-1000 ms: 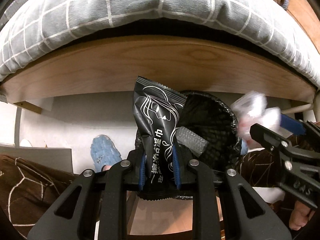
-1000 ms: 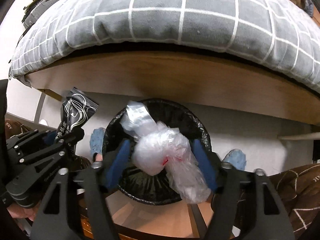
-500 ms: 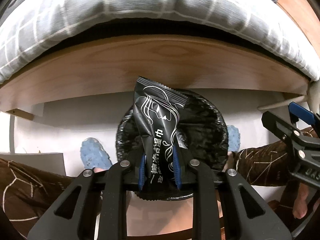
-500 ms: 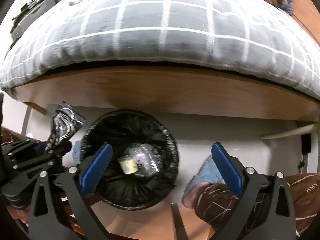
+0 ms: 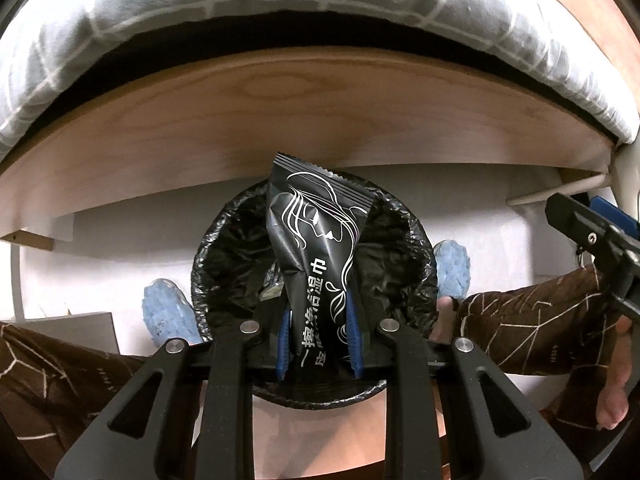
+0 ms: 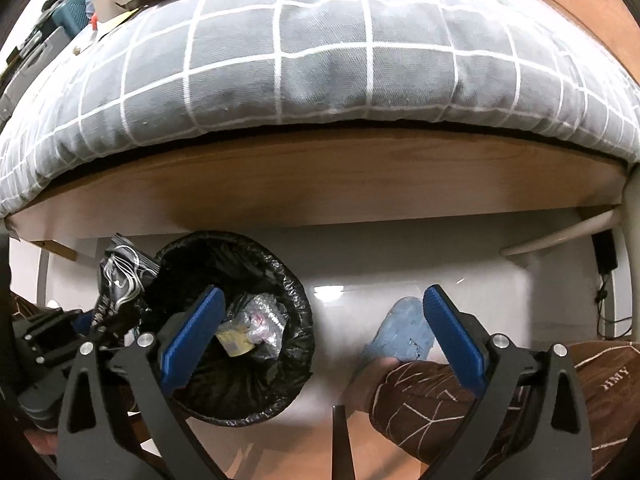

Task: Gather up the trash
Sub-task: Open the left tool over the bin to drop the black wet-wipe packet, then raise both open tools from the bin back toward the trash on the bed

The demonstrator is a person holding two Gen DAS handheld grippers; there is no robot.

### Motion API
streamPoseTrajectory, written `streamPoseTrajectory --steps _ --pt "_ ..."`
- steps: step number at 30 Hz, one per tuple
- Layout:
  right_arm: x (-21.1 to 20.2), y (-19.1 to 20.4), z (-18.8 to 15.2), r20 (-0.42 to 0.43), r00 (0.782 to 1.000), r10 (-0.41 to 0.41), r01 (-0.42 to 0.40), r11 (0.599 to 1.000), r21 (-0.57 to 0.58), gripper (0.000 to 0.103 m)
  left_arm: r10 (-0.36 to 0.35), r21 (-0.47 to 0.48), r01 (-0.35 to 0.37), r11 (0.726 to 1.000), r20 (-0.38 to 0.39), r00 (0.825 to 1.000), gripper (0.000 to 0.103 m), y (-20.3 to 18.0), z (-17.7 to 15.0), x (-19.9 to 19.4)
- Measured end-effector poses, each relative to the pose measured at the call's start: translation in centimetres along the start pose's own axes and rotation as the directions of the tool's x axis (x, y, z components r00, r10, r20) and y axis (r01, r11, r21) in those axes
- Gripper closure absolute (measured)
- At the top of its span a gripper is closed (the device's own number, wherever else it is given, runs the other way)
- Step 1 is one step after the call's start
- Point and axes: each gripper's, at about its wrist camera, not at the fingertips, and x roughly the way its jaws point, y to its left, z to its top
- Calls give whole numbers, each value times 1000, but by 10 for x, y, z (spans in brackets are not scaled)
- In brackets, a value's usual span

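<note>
The left gripper (image 5: pixel 319 334) is clamped on a black wet-wipe packet (image 5: pixel 316 248), its 2 blue pads pressing the packet's lower part from either side, so the packet stands nearly upright over the mouth of the trash bin (image 5: pixel 416 240). White line art of a woman's profile with flowing hair covers the packet's upper half, and a column of white Chinese characters runs down the lower half, with 湿巾 legible; the characters nearest the pads are partly cut off. A serrated seal edge tops the packet. The bin is round and lined with a crinkled black bag, standing on a pale floor below a wooden bed frame (image 5: pixel 320 112) and a grey quilt (image 6: pixel 320 48) with a white grid. The right wrist view shows what the left does not: inside the bin lie a crumpled clear plastic bag (image 6: pixel 264 320) and a small yellow scrap (image 6: pixel 232 342), and boxes and clutter sit on the quilt's far edge. There the right gripper (image 6: pixel 320 336) stands spread wide and holds nothing, 1 blue pad over the bin, the other over a blue slipper (image 6: pixel 404 332). Small lettering on the brown trouser leg (image 6: pixel 460 396) reads roughly "HMY".
</note>
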Motion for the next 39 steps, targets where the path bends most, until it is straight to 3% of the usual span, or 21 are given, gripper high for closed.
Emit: streamPoseTrajectory --steps 10,19,28,33,39 --pt "4 4 0 -6 1000 1 -2 1000 -21 8 1 24 -1 1000 -9 1000 76 -13 0 9" --pt "4 5 1 -4 1000 -1 1 1000 -25 7 31 11 -32 999 10 999 55 -10 1 8" --pt "2 7 2 2 1000 2 -2 1000 -22 7 33 5 -33 999 65 997 19 -6 1 -4" --pt "-4 9 5 20 1000 12 -11 1000 -19 7 38 -19 -36 999 94 995 9 3 0 -13" --pt "-13 13 7 40 999 11 -10 999 -34 7 60 -48 -54 997 138 989 6 17 -1 -31"
